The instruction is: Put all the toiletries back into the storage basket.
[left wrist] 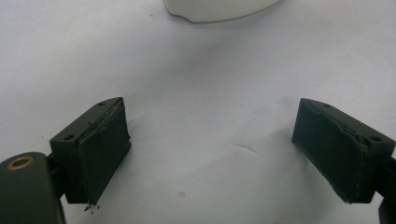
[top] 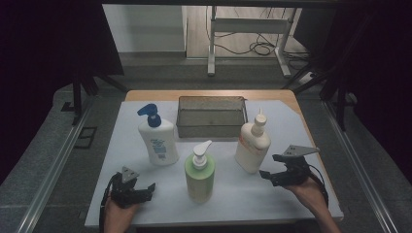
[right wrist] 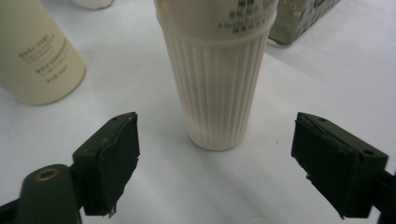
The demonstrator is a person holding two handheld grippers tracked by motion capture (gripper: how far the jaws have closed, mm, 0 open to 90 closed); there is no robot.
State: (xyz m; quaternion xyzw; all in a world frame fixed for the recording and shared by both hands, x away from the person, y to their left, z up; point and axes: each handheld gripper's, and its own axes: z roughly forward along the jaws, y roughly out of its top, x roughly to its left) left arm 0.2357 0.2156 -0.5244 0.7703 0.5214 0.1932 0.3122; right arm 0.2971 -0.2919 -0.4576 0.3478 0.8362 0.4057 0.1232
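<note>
White counter sheet [top: 272, 194] is carrying the cream ribbed bottle [right wrist: 215, 88], facing the right gripper [right wrist: 217, 163], jaws gaping wide and empty, risking tipping it, left gripper [left wrist: 212, 154] likewise idling

In the right gripper view the ribbed cream bottle [right wrist: 217, 84] is cut off at the top edge, its printed text too blurred to read. In the left gripper view a white bottle base [left wrist: 219, 9] shows only its lower rim.

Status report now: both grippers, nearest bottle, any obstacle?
Left gripper open. Right gripper open, facing cream bottle, not touching. Path clear.
</note>
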